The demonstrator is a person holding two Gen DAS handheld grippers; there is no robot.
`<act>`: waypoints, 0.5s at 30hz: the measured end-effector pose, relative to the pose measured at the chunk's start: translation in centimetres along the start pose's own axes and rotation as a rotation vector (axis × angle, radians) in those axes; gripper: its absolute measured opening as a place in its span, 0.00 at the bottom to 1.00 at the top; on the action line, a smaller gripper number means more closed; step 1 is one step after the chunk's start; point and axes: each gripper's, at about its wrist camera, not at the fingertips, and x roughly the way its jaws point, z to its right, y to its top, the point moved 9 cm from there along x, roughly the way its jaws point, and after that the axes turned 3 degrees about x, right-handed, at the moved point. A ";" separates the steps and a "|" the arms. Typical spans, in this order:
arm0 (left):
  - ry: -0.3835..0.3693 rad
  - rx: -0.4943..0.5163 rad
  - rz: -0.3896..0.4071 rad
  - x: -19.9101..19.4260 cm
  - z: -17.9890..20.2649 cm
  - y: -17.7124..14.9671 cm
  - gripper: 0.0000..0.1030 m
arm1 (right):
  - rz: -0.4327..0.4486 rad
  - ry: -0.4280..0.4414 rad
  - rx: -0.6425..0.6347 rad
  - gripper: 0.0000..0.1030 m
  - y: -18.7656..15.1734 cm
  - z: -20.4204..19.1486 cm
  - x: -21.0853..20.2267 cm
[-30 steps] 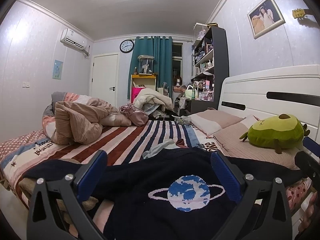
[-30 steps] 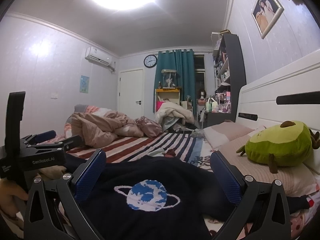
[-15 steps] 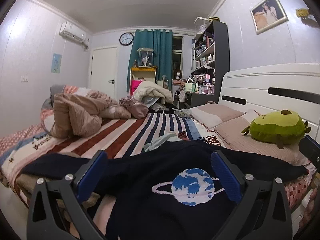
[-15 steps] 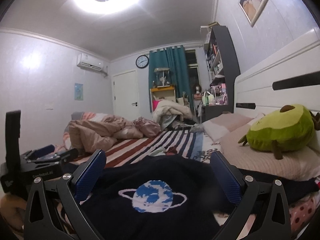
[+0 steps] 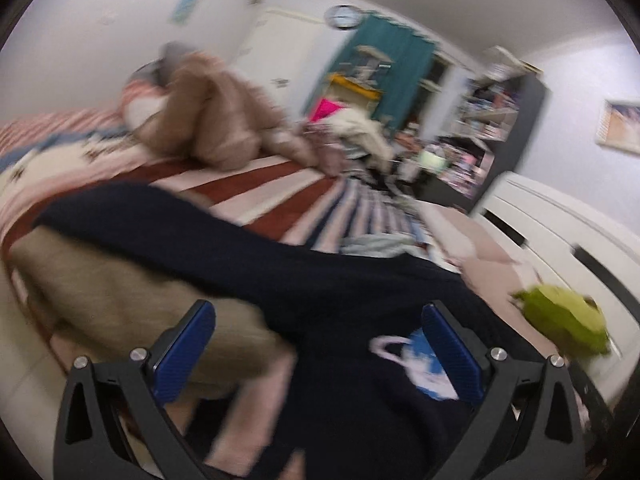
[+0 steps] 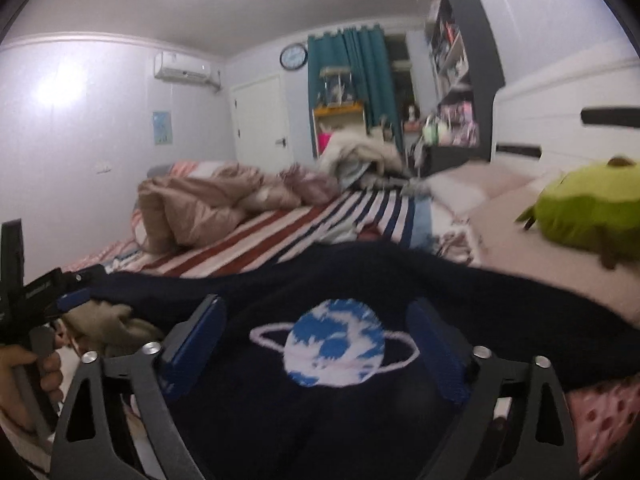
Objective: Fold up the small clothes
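A navy sweater (image 6: pixel 360 276) with a blue-and-white planet motif (image 6: pixel 334 344) lies spread on the striped bed. My right gripper (image 6: pixel 316 346) hovers just over the motif. Its jaws are closing, and the blue pads stand either side of the planet without pressing the knit. The left wrist view is blurred and tilted. There my left gripper (image 5: pixel 320 356) is open above the sweater (image 5: pixel 280 276), near its left sleeve, with nothing gripped. In the right wrist view the left gripper (image 6: pixel 78 290) sits by the sleeve end, held by a hand (image 6: pixel 24 372).
A tan garment (image 5: pixel 120 300) lies under the sweater's left sleeve. A rumpled beige duvet (image 6: pixel 192 204) fills the far left of the bed. A green plush (image 6: pixel 588 216) rests on pink pillows by the white headboard (image 6: pixel 560 120). A pale garment (image 5: pixel 372 244) lies beyond the sweater.
The left gripper has swung left and down and rolled, so its view is tilted and blurred. The right gripper has dropped closer to the planet motif and its jaws have narrowed a little.
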 end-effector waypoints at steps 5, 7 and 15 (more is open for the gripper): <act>0.021 -0.093 -0.028 2.1 -4.5 -0.4 0.90 | -0.032 0.041 0.006 0.87 -0.2 -0.8 2.3; 0.020 -0.124 -0.036 2.8 -5.7 -0.6 0.83 | -0.052 0.066 -0.001 0.87 -0.3 -1.3 3.5; 0.053 -0.140 -0.040 5.8 -6.8 0.8 0.73 | -0.234 0.142 0.037 0.66 -4.6 -1.3 9.4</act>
